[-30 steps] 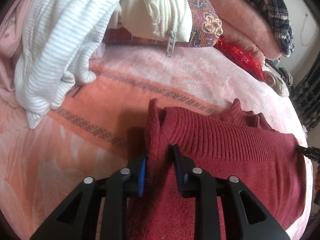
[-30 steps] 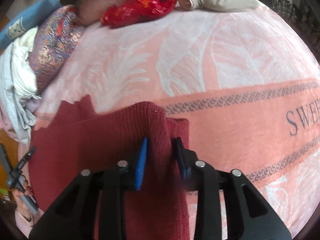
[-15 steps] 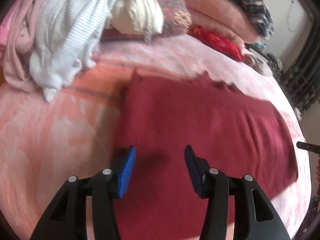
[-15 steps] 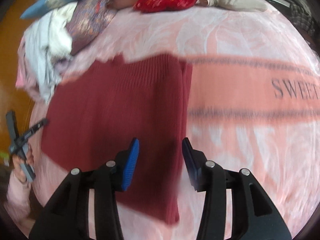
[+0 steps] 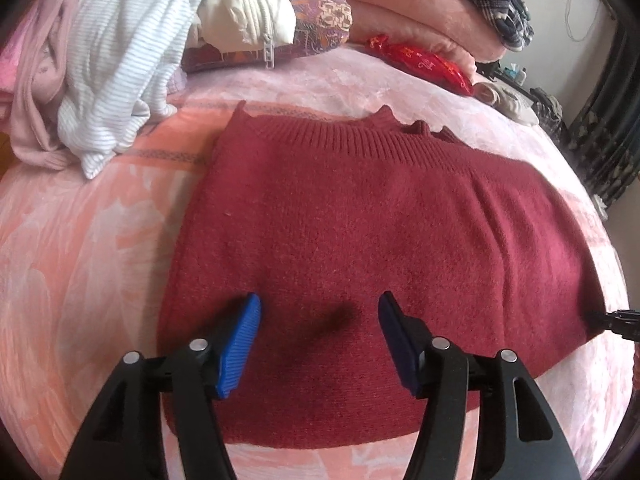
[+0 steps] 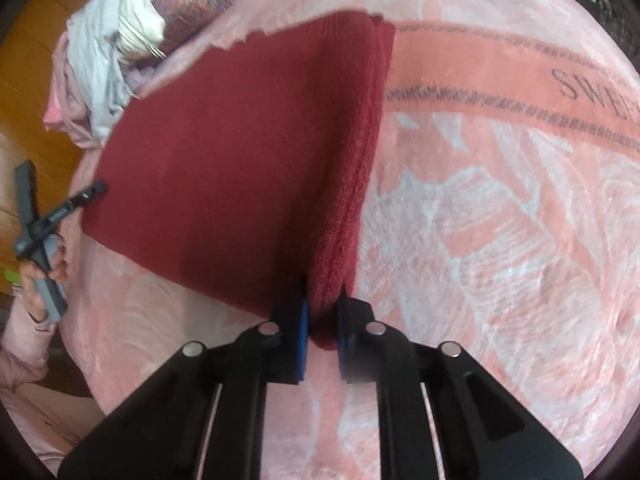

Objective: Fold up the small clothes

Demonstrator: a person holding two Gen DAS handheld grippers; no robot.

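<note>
— Sweater (image 5: 380, 240) fills mid-frame on our pink blanket (image 5: 80, 240)?
— Yes. Our left gripper (image 5: 320, 332) is opening above it, nothing between; our right gripper (image 6: 322, 320) pinches its folded edge, bottom centre.

The dark red knitted sweater (image 5: 380, 232) has a ribbed hem. It lies on a pink plush blanket (image 6: 500, 220) with pale leaf prints, a grey patterned band and grey lettering
</note>
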